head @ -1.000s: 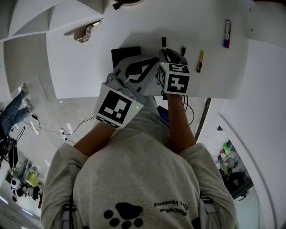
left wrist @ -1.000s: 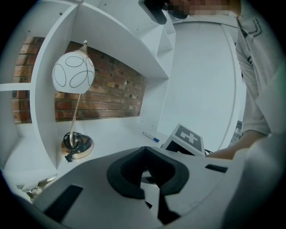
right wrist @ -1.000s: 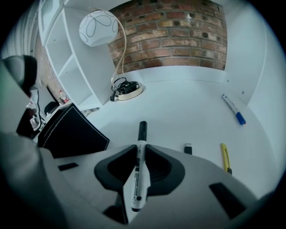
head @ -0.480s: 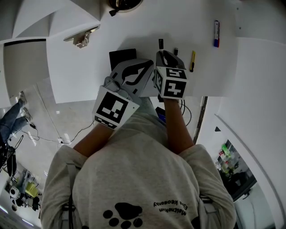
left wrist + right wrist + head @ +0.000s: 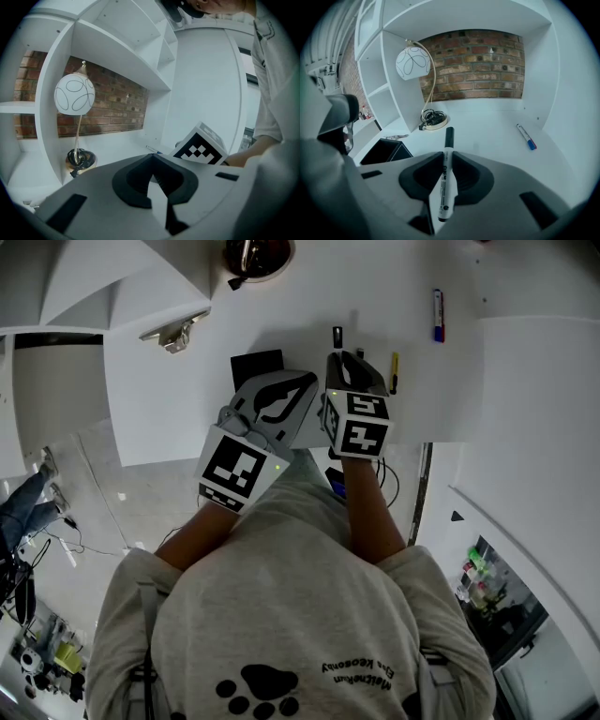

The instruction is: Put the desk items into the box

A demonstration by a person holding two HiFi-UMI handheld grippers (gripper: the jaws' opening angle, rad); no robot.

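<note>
1. Currently the right gripper [image 5: 446, 158] grips a black-capped marker [image 5: 445, 183], its cap jutting ahead of the jaws.
2. Black box [image 5: 383, 151] sits ahead-left of it, and a blue pen [image 5: 526, 136] ahead-right.
3. Left gripper [image 5: 151, 165] has its jaws together, empty.

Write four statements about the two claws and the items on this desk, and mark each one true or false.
1. The right claw grips a black-capped marker. True.
2. The left claw holds a pen. False: its jaws are together with nothing between them.
3. The blue-capped marker lies inside the black box. False: it lies on the desk, well apart from the box.
4. A yellow pen lies on the desk. True.
</note>
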